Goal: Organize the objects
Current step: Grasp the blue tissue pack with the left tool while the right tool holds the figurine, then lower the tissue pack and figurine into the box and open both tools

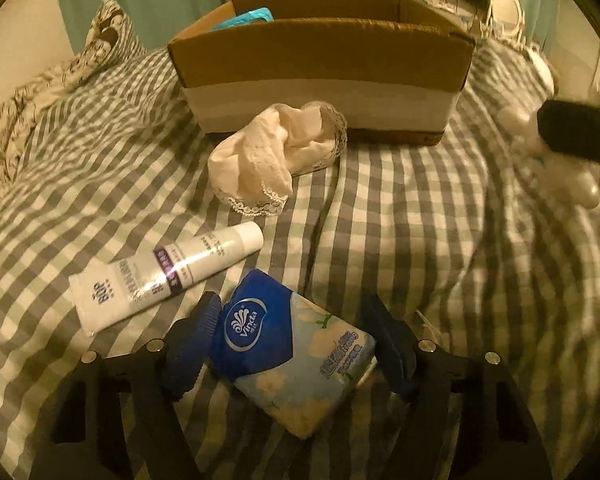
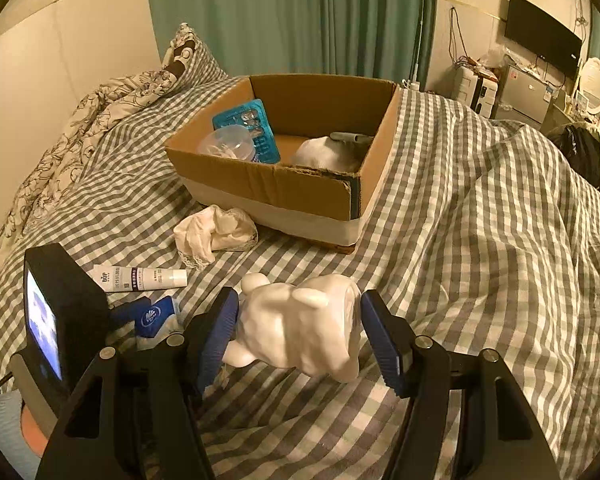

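Note:
A blue and floral tissue pack (image 1: 296,364) lies on the checked bed cover, and my left gripper (image 1: 290,336) is shut on it, both blue pads touching its sides. Beside it lies a white tube (image 1: 168,272), with a cream lace cloth (image 1: 276,156) further on by the cardboard box (image 1: 320,64). My right gripper (image 2: 300,320) is shut on a white rabbit figurine (image 2: 300,340), held just over the cover. In the right wrist view the left gripper's blue finger (image 2: 128,314) rests at the tissue pack (image 2: 158,316); the tube (image 2: 140,278), cloth (image 2: 216,232) and box (image 2: 268,184) lie beyond.
The box holds a blue blister pack (image 2: 248,128), a clear plastic tub (image 2: 228,144) and a white and grey item (image 2: 328,152). A floral pillow (image 2: 80,128) lies at the left, a dark and white bundle (image 2: 584,156) at the right. Green curtains hang behind.

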A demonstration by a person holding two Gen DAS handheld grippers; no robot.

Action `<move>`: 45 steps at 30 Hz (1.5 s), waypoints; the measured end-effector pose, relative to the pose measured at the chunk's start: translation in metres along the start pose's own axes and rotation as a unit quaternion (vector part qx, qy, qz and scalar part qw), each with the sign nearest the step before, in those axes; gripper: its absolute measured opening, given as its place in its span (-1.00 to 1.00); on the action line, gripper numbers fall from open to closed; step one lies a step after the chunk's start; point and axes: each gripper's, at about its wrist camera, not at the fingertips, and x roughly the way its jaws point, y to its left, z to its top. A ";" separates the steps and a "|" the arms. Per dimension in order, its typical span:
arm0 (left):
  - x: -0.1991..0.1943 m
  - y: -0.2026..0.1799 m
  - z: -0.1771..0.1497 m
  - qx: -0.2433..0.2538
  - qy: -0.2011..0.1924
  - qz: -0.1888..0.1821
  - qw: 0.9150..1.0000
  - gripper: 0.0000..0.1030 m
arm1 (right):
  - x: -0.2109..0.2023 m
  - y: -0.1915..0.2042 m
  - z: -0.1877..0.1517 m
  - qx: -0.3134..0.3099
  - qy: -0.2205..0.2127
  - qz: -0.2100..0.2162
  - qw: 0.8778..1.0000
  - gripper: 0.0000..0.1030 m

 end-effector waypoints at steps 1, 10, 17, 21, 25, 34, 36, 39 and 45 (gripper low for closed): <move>-0.003 0.000 -0.001 -0.001 0.001 -0.005 1.000 0.38 | -0.002 0.001 0.000 -0.001 -0.002 -0.001 1.000 0.23; -0.039 0.001 -0.006 0.002 0.002 -0.045 0.999 0.13 | -0.030 0.014 -0.002 -0.008 -0.018 -0.005 1.000 0.23; -0.071 0.003 0.001 0.008 -0.024 -0.065 0.998 0.09 | -0.058 0.021 0.004 -0.015 -0.042 -0.012 0.999 0.23; -0.093 0.004 0.017 0.014 -0.052 -0.077 0.996 0.09 | -0.072 0.021 0.013 -0.019 -0.055 -0.014 0.998 0.23; -0.113 0.004 0.044 0.025 -0.083 -0.077 0.993 0.09 | -0.087 0.017 0.031 -0.020 -0.074 -0.018 0.997 0.23; -0.136 0.011 0.133 0.031 -0.145 -0.073 0.986 0.09 | -0.106 -0.001 0.096 -0.017 -0.123 -0.020 0.992 0.23; -0.132 0.011 0.152 0.030 -0.151 -0.073 0.985 0.09 | -0.103 -0.004 0.112 -0.017 -0.128 -0.018 0.991 0.23; -0.123 0.013 0.179 0.031 -0.155 -0.073 0.985 0.09 | -0.096 -0.009 0.133 -0.015 -0.135 -0.016 0.991 0.23; -0.089 0.021 0.221 0.023 -0.158 -0.061 0.985 0.09 | -0.059 -0.021 0.174 -0.007 -0.136 -0.011 0.991 0.23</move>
